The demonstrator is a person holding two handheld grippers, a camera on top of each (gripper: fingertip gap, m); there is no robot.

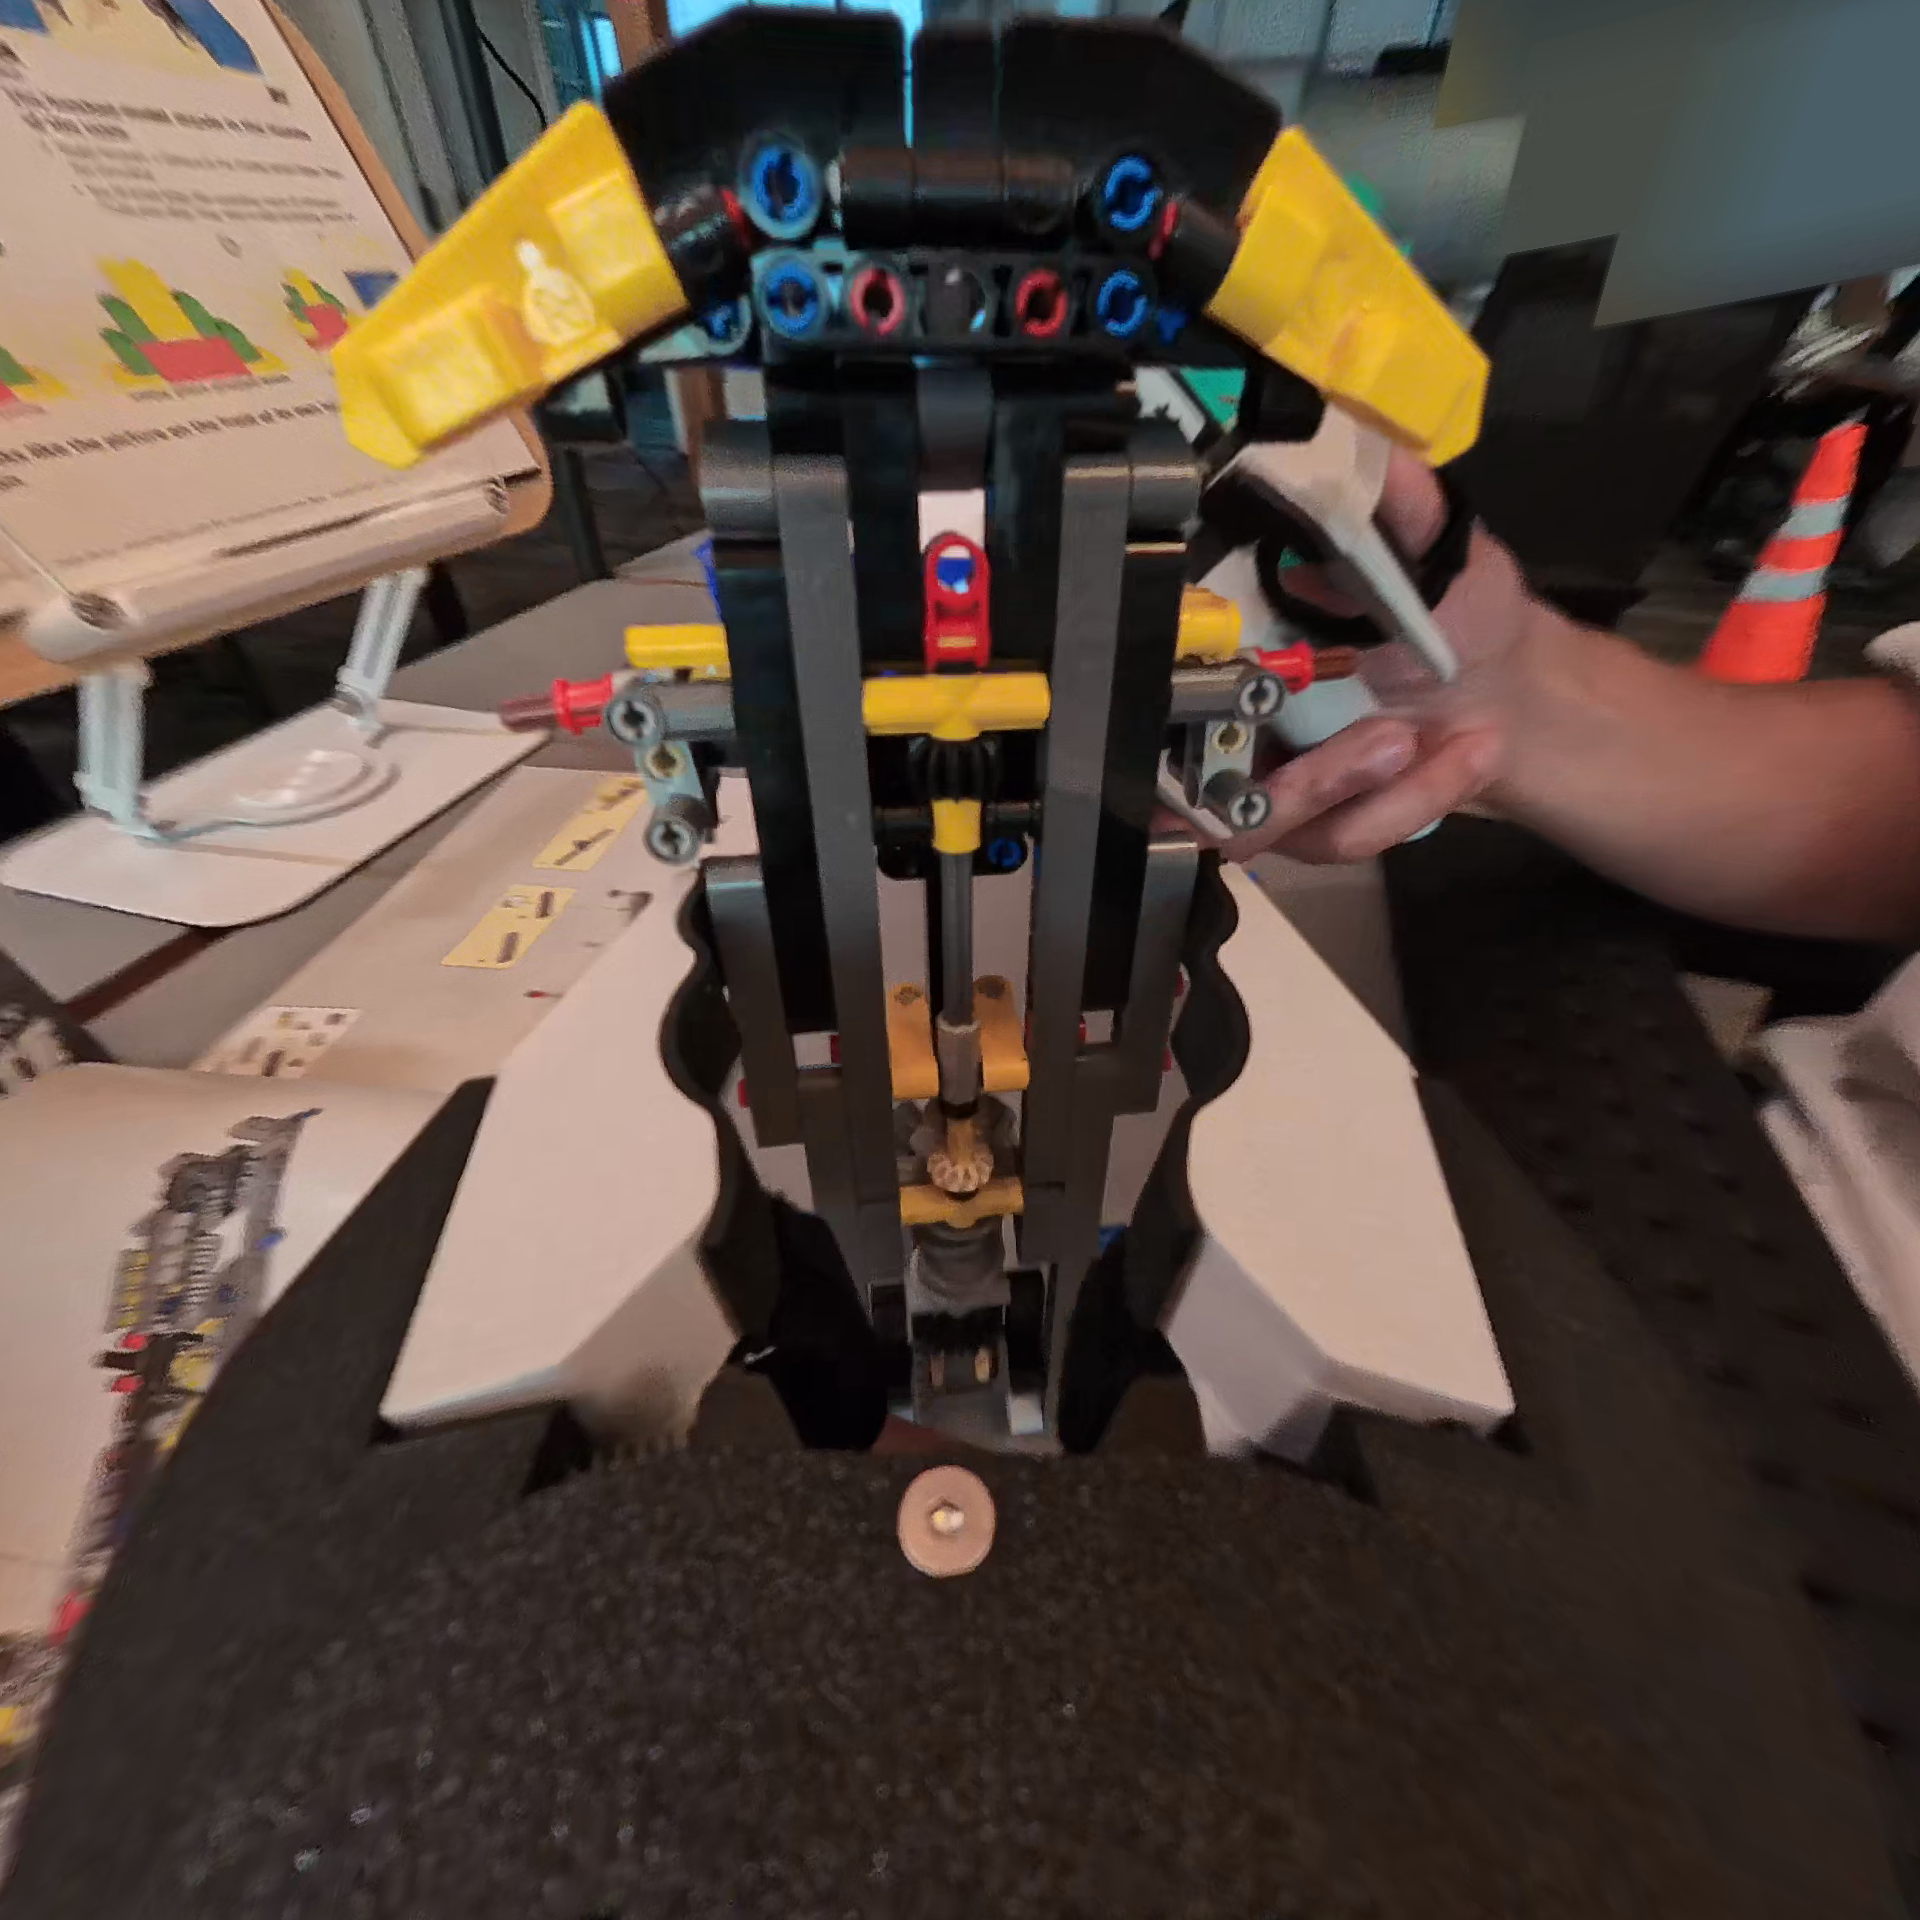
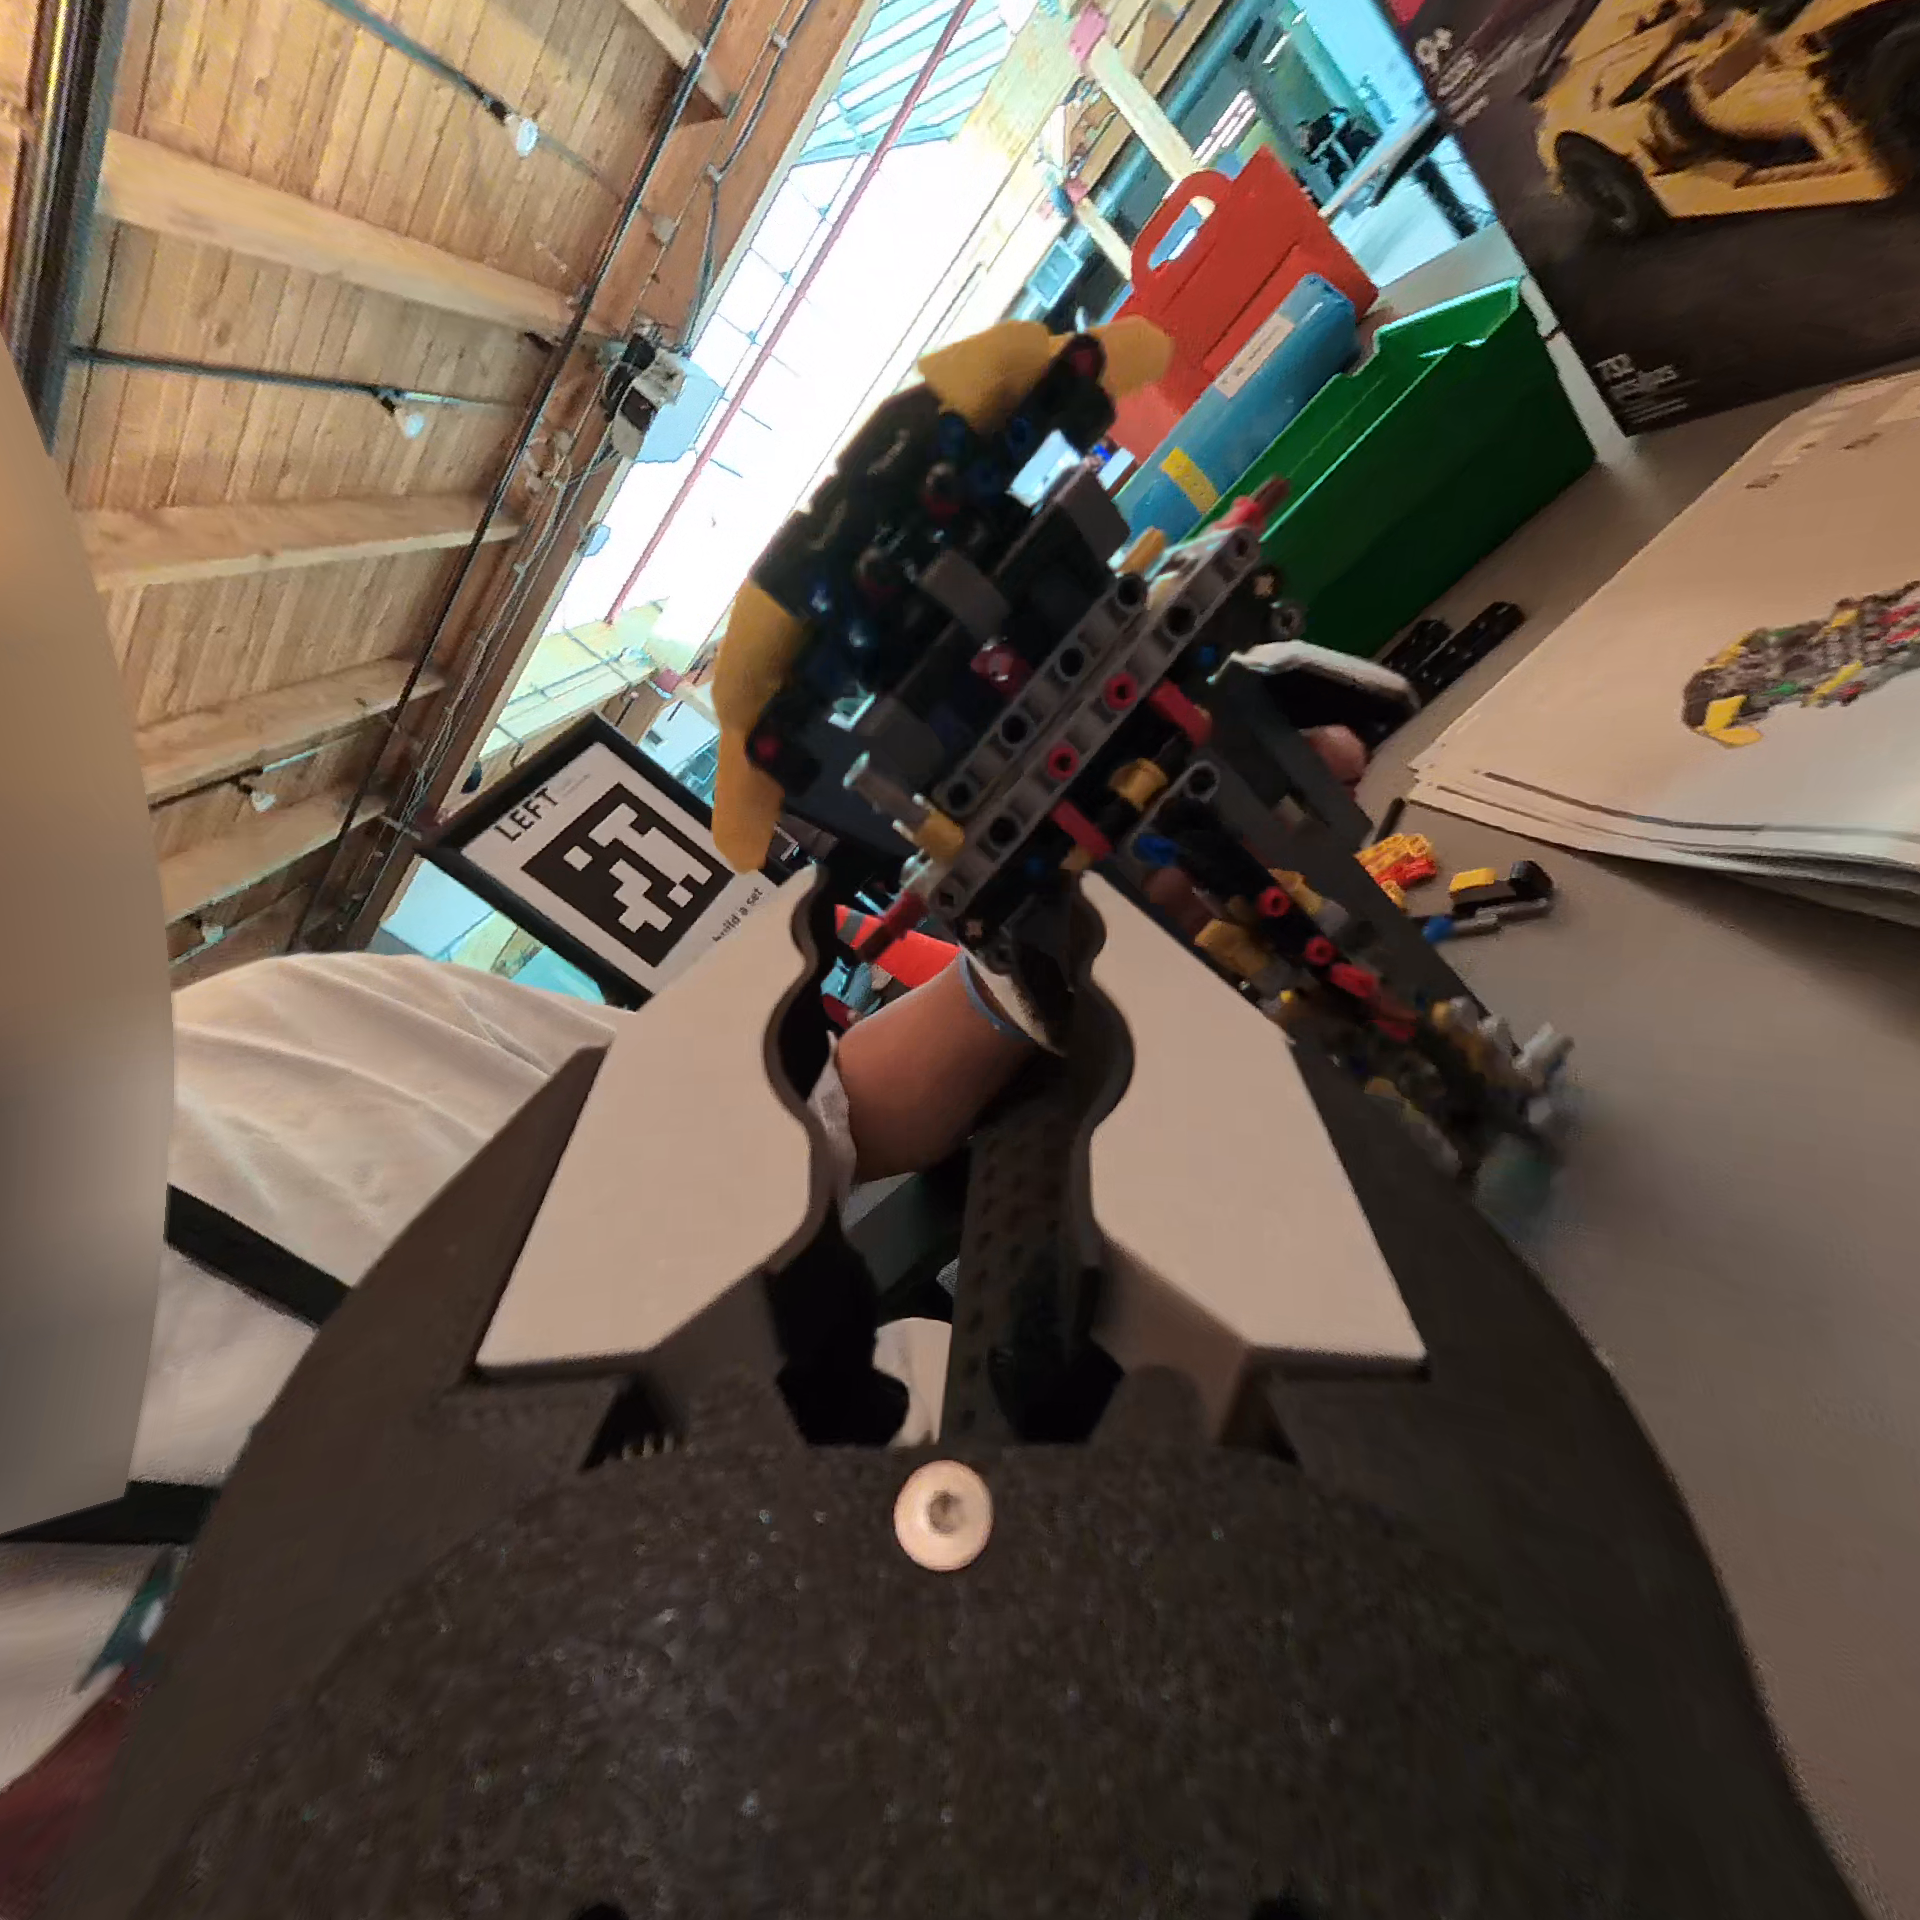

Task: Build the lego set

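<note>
The half-built Lego car chassis (image 1: 810,727) is dark grey and black, with a yellow panel (image 1: 499,301) on each side of its far end. My left gripper (image 1: 956,883) is shut on its near end and holds it in the air above the table. In the right wrist view the chassis (image 2: 1039,675) shows side-on. My right gripper (image 2: 951,894) has its jaws apart, with its tips at the chassis's lower edge; an arm shows through the gap. A hand (image 1: 1455,748) holding the right gripper is beside the chassis's right axle.
An open instruction booklet (image 2: 1714,675) lies on the grey table, with loose Lego pieces (image 2: 1351,987) beside it. Behind stand a green bin (image 2: 1434,457), a red case (image 2: 1226,260) and the set box (image 2: 1714,156). A sheet stand (image 1: 208,312) is at left, an orange cone (image 1: 1797,561) at right.
</note>
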